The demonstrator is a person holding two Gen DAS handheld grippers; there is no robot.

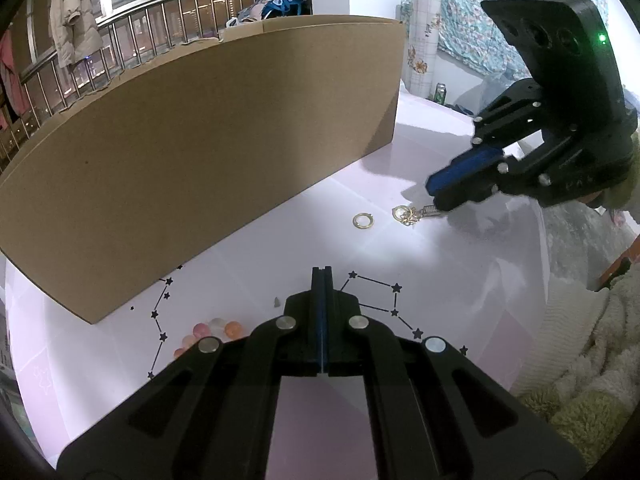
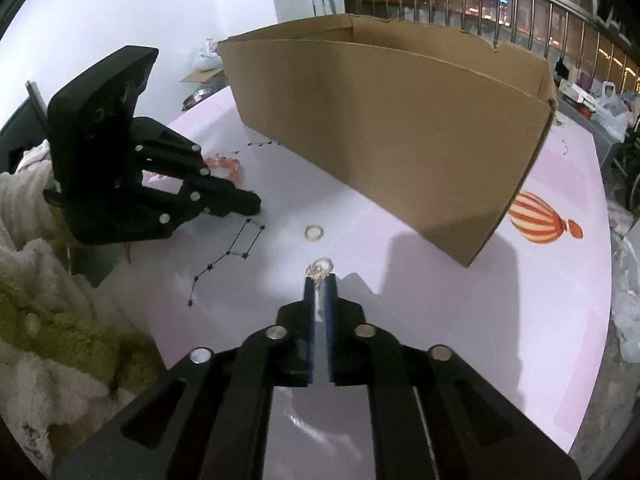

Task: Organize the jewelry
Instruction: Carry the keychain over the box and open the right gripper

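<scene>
A gold charm with linked hoops (image 1: 406, 215) (image 2: 320, 266) lies on the pale pink table (image 1: 440, 264). Its silvery end reaches between the fingertips of my right gripper (image 1: 434, 196) (image 2: 320, 280), whose blue pads stand a narrow gap apart and do not press on it. A plain gold ring (image 1: 363, 221) (image 2: 314, 233) lies just beyond, toward the open cardboard box (image 1: 200, 160) (image 2: 400, 140). My left gripper (image 1: 322, 270) (image 2: 252, 204) is shut on nothing and hangs low over the table. A strand of pink-orange beads (image 1: 216, 330) (image 2: 228, 166) lies beside it.
The tall box wall runs along the far side of the table. A small grey piece (image 1: 276, 302) lies near the left fingertips. Star-line prints and a balloon print (image 2: 540, 222) mark the tabletop. A green can (image 1: 440, 92) stands far back. Fuzzy sleeves (image 2: 48, 320) show at the edges.
</scene>
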